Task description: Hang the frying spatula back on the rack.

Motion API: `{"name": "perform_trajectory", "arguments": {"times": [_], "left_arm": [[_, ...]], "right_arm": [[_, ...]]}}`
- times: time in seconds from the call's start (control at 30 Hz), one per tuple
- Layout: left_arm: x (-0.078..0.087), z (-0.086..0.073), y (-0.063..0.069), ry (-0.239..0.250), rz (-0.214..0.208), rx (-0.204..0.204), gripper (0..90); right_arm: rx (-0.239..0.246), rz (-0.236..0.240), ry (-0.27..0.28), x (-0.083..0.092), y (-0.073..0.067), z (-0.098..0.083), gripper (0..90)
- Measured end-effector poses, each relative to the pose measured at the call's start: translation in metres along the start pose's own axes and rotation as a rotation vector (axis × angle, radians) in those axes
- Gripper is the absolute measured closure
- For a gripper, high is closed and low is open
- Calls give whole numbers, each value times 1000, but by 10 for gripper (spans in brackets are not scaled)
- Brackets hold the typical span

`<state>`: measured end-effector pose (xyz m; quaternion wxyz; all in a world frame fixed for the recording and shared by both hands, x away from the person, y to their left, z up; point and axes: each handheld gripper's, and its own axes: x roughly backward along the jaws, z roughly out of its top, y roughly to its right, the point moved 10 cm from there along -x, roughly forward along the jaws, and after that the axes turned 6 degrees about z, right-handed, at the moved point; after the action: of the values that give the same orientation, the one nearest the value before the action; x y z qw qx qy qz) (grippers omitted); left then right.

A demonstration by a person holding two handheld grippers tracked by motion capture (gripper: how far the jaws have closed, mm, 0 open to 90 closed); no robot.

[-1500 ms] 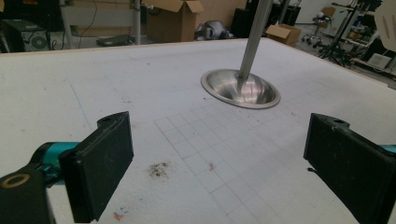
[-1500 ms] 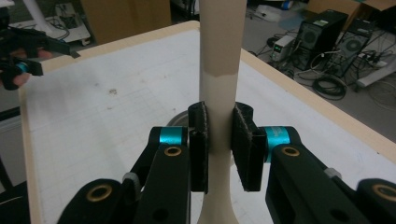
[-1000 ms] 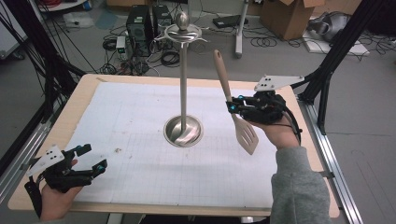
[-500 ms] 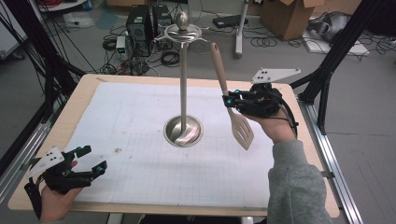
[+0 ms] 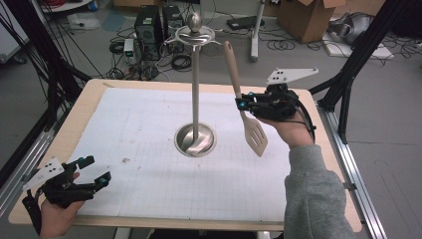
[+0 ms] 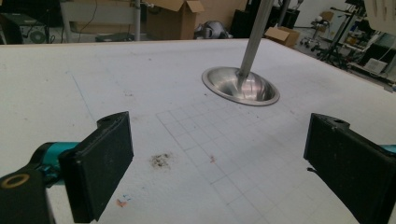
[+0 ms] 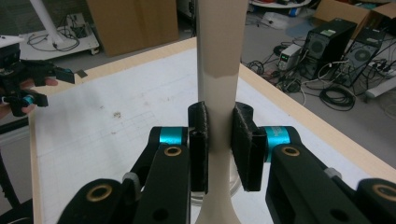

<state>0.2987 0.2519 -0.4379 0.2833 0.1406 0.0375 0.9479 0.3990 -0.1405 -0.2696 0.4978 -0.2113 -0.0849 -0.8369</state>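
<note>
We take the metal stand (image 5: pixel 195 139) as our landmark: a slim upright pole on a round dished base, topped with a ring of hooks and a ball, standing near the middle of the white gridded sheet (image 5: pixel 149 124) that covers the table (image 5: pixel 74 124).

To the right of the stand, the right tool (image 5: pixel 242 103) grips a slotted spatula (image 5: pixel 244 107) by its handle. In the right gripper view the two black pads (image 7: pixel 246 140) press on the pale handle (image 7: pixel 218 93) from either side (the jaws stand narrow, shut around it). The spatula hangs in the air, blade down and handle up, tilted a little so that the handle's end leans toward the top of the stand; the slotted blade (image 5: pixel 256 137) hovers above the sheet just to the right of the stand's base, not touching it. The handle's tip is near the hooks but apart from them.

The left tool (image 5: pixel 94 172) sits well away from the stand, at the near left corner of the table, low over the sheet. Its jaws stand wide with nothing between them, and in the left gripper view we look between them across the sheet to the stand's base (image 6: pixel 240 86), past a small dark smudge (image 6: pixel 161 160) on the sheet.
</note>
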Motion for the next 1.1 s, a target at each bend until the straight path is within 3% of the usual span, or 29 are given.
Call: {"name": "perform_trajectory", "arguments": {"times": [0.37, 1.1], "left_arm": [[-4, -1, -1, -3, -16, 11, 83], [-2, -2, -2, -5, -8, 8, 83]], "right_arm": [[-5, 16, 4, -3, 2, 2, 778], [1, 26, -20, -14, 0, 5, 778]]}}
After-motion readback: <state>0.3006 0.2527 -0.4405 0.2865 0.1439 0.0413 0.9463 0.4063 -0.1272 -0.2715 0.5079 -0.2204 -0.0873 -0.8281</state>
